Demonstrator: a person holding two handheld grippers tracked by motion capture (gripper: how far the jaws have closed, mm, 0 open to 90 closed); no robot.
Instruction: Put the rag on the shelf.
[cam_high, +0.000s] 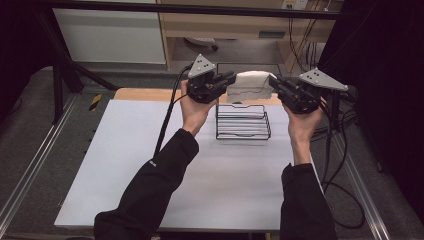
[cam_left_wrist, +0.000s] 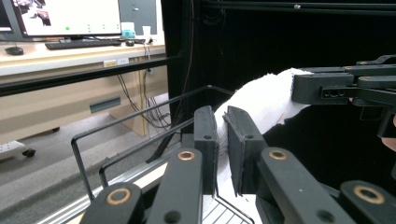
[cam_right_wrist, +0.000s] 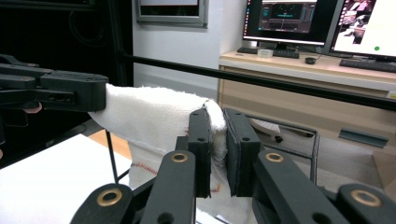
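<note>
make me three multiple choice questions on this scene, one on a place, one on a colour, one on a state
1. Where is the white cloth?
A. in the air above the wire basket
B. flat on the table
C. on the floor

2. What colour is the basket?
A. black
B. red
C. white

3. How do the left gripper and right gripper stand?
A. both open
B. both shut on the cloth
C. one open

A: the cloth hangs stretched between the grippers over the basket.
A: its wires are black.
B: each pair of jaws pinches cloth.
</note>
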